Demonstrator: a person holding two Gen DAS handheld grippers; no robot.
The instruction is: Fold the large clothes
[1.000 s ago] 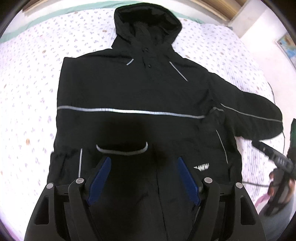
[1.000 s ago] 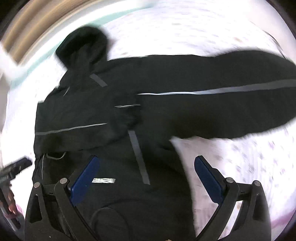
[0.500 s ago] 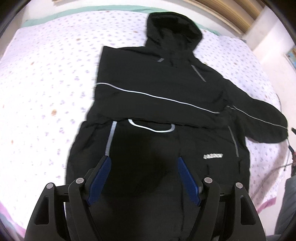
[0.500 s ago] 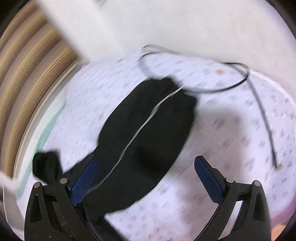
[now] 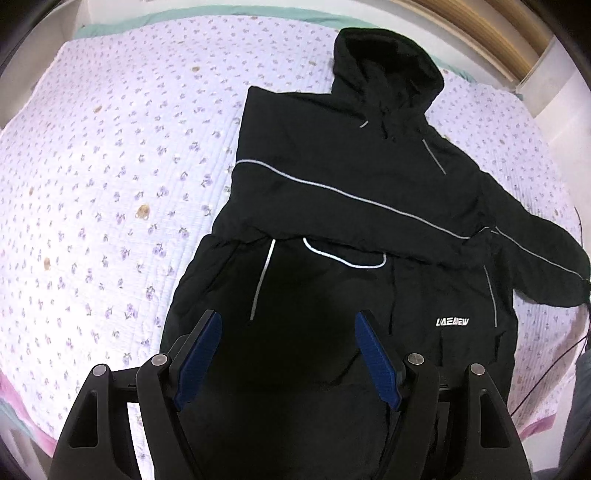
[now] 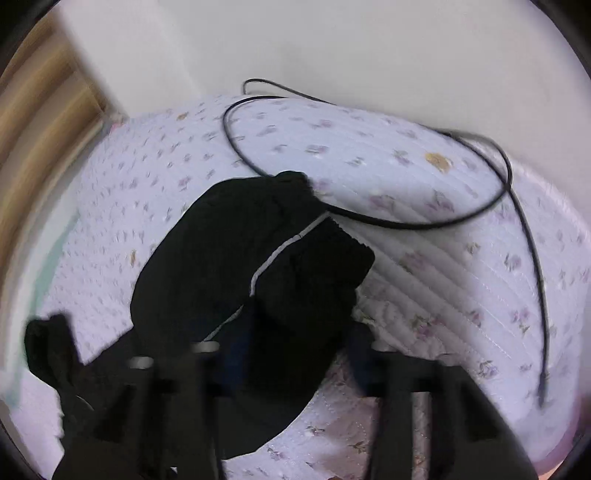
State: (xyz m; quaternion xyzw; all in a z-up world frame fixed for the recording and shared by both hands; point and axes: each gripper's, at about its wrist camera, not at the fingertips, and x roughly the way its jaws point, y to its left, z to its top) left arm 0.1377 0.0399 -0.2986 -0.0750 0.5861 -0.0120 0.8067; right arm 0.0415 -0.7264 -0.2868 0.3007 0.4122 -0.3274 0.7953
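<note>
A black hooded jacket (image 5: pixel 351 192) with thin reflective stripes lies face up on the bed. Its left sleeve is folded across the chest. Its right sleeve (image 5: pixel 535 254) stretches out to the right. My left gripper (image 5: pixel 288 350) is open and empty above the jacket's lower hem. In the right wrist view the sleeve's cuff end (image 6: pixel 266 266) lies just ahead of my right gripper (image 6: pixel 291 365). That gripper is blurred by motion. Its fingers look spread either side of the sleeve.
The bed carries a white quilt with small purple flowers (image 5: pixel 110 184). A black cable (image 6: pixel 369 218) loops over the quilt just beyond the cuff, near the bed's edge and a white wall (image 6: pixel 369 44). A wooden headboard (image 5: pixel 480 33) stands behind the hood.
My left gripper has drawn back and to the left, so the jacket sits farther right in its view. My right gripper has swung from the jacket's body out to the right sleeve's cuff.
</note>
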